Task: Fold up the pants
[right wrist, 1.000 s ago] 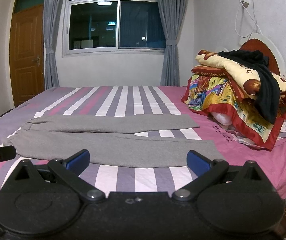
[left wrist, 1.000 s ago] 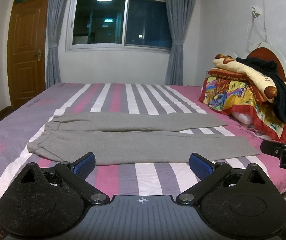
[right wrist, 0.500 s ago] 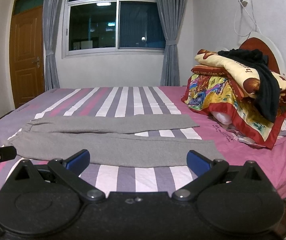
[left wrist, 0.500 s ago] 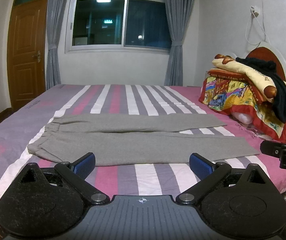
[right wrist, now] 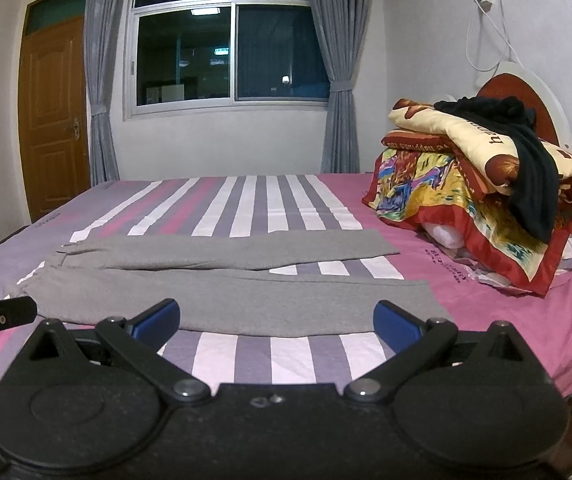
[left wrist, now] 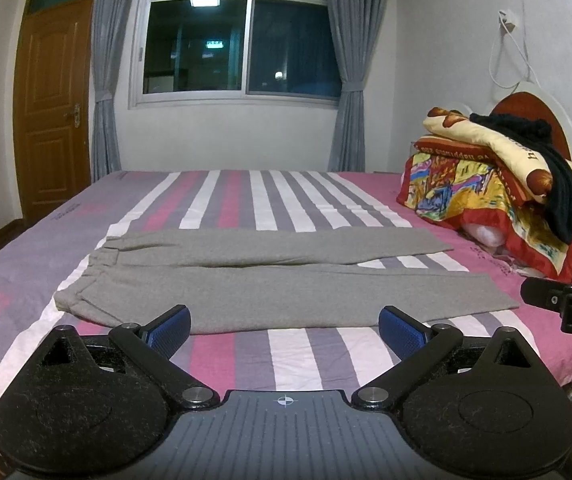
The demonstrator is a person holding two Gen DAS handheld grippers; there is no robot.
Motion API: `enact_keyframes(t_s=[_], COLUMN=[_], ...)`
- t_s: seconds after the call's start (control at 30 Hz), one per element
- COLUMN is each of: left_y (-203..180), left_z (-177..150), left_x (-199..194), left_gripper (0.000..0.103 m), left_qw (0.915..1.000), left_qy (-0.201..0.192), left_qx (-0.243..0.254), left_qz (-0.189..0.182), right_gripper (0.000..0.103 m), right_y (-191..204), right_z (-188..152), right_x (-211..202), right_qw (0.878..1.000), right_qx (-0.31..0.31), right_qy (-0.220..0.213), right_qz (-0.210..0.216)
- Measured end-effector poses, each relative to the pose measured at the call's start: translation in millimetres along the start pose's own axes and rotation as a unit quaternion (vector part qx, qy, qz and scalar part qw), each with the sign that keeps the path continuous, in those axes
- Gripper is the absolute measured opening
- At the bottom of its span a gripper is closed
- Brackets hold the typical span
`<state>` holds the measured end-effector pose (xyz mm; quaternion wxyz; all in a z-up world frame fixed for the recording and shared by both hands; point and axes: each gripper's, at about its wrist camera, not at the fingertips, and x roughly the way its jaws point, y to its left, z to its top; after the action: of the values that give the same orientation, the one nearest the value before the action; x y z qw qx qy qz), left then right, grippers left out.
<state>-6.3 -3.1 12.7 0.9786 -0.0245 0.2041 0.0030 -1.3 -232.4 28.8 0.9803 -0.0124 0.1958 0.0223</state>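
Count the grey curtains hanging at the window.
2. One long grey fabric curtain hangs left of the dark sliding window, beside the wooden door; the other grey curtain hangs to its right. None appears hidden.

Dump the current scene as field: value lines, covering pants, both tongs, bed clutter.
pants: gray pants, flat and unfolded on the striped bed, legs side by side, waistband at left
left tongs: left tongs open, empty, short of the pants' near edge
right tongs: right tongs open, empty, near the cuff end
clutter: stack of colorful blankets by the headboard, black garment draped on top
fold progress: none yet
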Motion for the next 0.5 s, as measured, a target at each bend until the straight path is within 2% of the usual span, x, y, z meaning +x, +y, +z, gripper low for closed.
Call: enact_keyframes(t_s=[0.5], left_y=[-0.2], left_z=[-0.7], left_x=[0.3], left_gripper=[0.1], left_qw=[1.0], left_qy=[-0.001], left_qx=[0.001], left_qz=[0.001], right_gripper=[0.103], right_y=[-1.0], right_z=[0.1], right_x=[-0.9], right_qw=[1.0], right_qx=[0.001], right_qy=[0.0], right_qz=[0.001])
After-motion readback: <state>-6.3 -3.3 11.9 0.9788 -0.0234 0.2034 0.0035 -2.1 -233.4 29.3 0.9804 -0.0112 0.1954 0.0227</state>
